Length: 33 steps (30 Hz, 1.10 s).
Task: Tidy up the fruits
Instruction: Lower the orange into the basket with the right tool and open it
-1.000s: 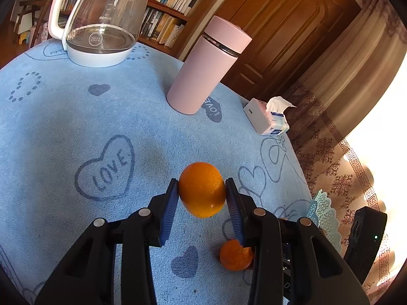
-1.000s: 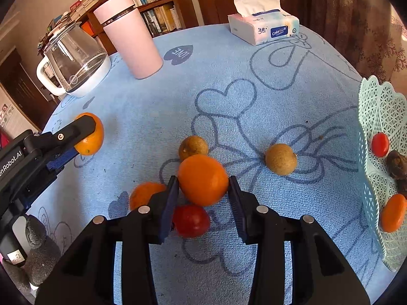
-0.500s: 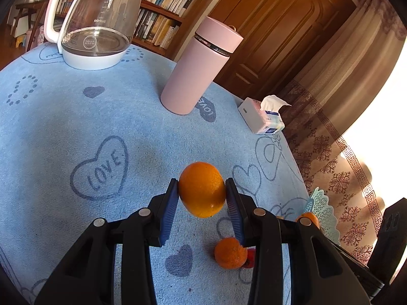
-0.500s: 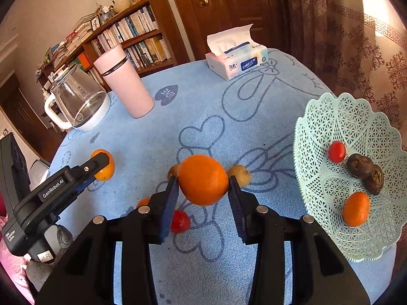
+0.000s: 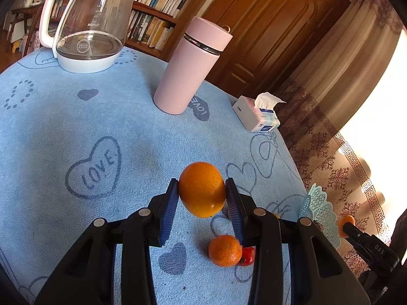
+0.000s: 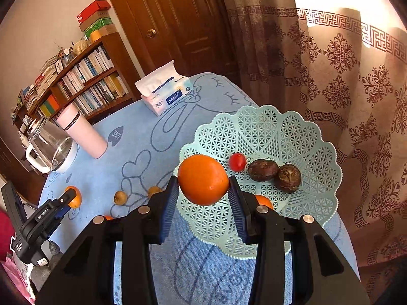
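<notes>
Right gripper (image 6: 203, 190) clenched on orange (image 6: 203, 179), has swung from above loose fruit to above basket (image 6: 267, 127) near rim. Left gripper (image 5: 202, 198) likewise gripping second orange (image 5: 201, 189), hardly moved, raised over tablecloth (image 5: 76, 117).

Basket close to table edge, curtain (image 6: 330, 76) just behind; bare cloth ahead of left gripper.

Basket holds one tomato (image 6: 237, 162), two dark fruits (image 6: 262, 170), one small orange (image 6: 264, 200) partly hidden under right finger.
</notes>
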Tool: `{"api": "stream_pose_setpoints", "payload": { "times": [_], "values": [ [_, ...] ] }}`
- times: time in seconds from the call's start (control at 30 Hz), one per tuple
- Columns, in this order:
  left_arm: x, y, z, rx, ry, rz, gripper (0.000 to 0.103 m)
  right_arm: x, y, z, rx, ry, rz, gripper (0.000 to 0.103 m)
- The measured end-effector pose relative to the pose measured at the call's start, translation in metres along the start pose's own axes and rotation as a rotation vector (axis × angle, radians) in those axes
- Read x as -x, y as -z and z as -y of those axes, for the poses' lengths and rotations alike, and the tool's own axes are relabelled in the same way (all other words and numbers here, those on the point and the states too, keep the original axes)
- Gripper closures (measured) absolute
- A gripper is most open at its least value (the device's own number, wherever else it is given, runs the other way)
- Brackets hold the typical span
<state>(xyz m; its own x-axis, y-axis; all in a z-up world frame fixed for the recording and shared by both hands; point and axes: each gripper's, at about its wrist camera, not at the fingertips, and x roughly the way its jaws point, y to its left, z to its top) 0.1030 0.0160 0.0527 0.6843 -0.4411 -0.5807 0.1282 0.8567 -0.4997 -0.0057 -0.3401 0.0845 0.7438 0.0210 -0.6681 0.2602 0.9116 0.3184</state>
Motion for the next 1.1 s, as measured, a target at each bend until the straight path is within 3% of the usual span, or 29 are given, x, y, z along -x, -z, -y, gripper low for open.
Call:
{"api": "stream_pose_setpoints", "payload": {
  "times": [0.23, 0.53, 1.1],
  "values": [
    [-0.002, 0.002, 0.004, -0.017, -0.004, -0.001, 0.065, 0.011, 0.004, 0.046, -0.069, 0.085, 0.007, 0.062],
    [-0.002, 0.004, 0.006, -0.026, -0.006, -0.004, 0.065, 0.007, 0.025, 0.07, -0.086, 0.17, -0.018, 0.062],
    [-0.002, 0.006, 0.007, -0.033, -0.003, -0.006, 0.065, 0.006, 0.03, 0.077, -0.13, 0.184, -0.023, 0.062]
  ]
}}
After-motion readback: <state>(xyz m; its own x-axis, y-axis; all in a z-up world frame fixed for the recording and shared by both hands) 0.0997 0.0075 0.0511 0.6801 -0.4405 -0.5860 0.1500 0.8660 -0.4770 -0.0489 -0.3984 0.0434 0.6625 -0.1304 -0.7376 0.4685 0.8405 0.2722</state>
